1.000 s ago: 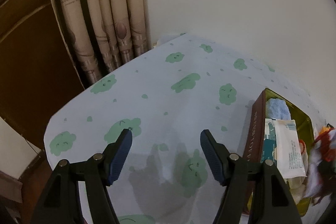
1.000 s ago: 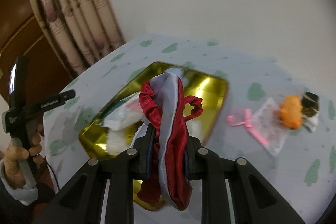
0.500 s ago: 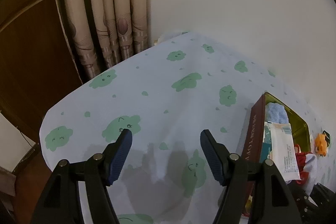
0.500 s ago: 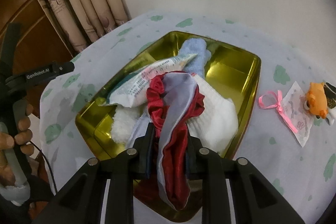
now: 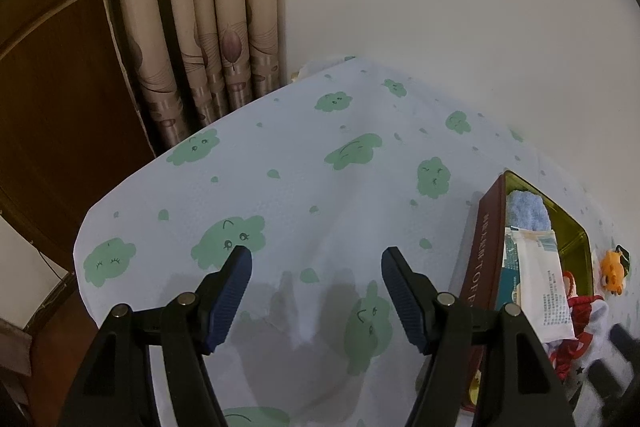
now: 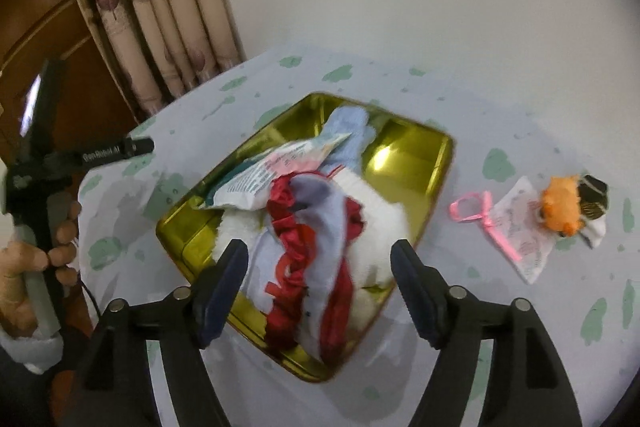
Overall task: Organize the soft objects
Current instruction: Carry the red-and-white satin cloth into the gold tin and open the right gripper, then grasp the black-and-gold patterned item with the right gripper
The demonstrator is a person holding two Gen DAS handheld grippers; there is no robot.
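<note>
Right hand-held gripper point(image 6: 316, 263) released, jaws just spread apart — red-and-lilac cloth point(image 6: 316, 247) lying loose between them atop the white towel in the gold tin point(image 6: 424, 155), dropped there for tidying. Left hand-held gripper point(image 5: 316, 267) spread wide, grasping nothing, over bare bench point(image 5: 280, 167). Orange plush toy point(image 6: 560, 211) and pink-ribboned pouch point(image 6: 520, 239) unsorted beside the tin — path unobstructed.

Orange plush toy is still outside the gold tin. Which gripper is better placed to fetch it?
Probably the right gripper. It hangs open over the tin, its jaws just opened off the red and grey cloth, with the plush toy close beside. The left gripper points at bare tablecloth beyond the tin.
</note>
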